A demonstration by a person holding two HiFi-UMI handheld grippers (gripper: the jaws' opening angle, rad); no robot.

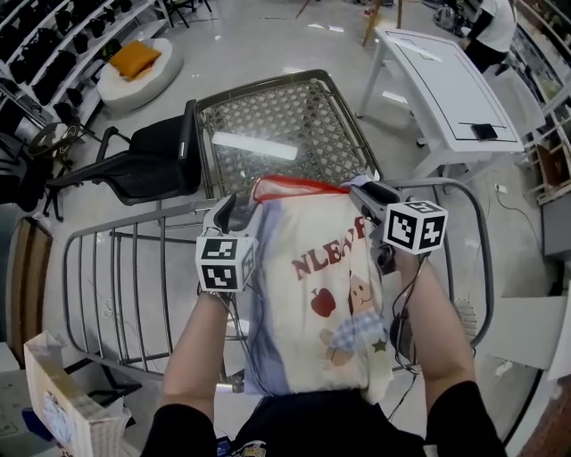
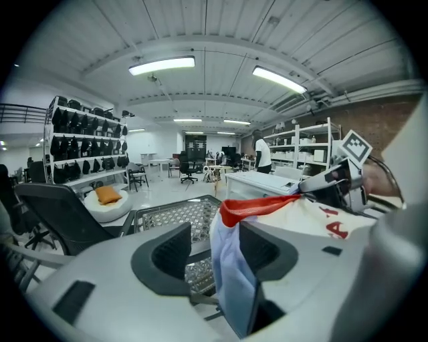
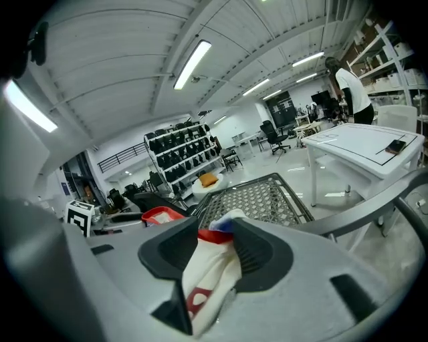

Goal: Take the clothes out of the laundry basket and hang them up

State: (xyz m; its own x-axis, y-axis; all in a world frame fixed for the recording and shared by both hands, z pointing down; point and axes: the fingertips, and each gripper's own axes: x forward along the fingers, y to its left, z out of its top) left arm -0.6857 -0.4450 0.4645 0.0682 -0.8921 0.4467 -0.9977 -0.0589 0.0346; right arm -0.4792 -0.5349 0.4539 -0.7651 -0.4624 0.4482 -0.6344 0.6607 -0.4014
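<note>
A cream child's top [image 1: 326,294] with a red neckband, pale blue side panel and an apple print hangs spread between my two grippers, over the grey metal drying rack [image 1: 125,268]. My left gripper [image 1: 234,211] is at its left shoulder. In the left gripper view the left gripper [image 2: 214,244] stands open: the blue cloth [image 2: 231,267] hangs against the right jaw, clear of the left jaw. My right gripper [image 1: 362,193] is at the right shoulder. In the right gripper view the right gripper [image 3: 215,248] has its jaws apart, with the top's bunched cloth [image 3: 210,274] lying loose between them.
The rack's mesh shelf [image 1: 277,134] lies just beyond the top. A black office chair [image 1: 152,161] stands at the left and a white table [image 1: 446,89] at the right, with a person [image 1: 491,27] behind it. A cardboard box [image 1: 53,393] sits at lower left.
</note>
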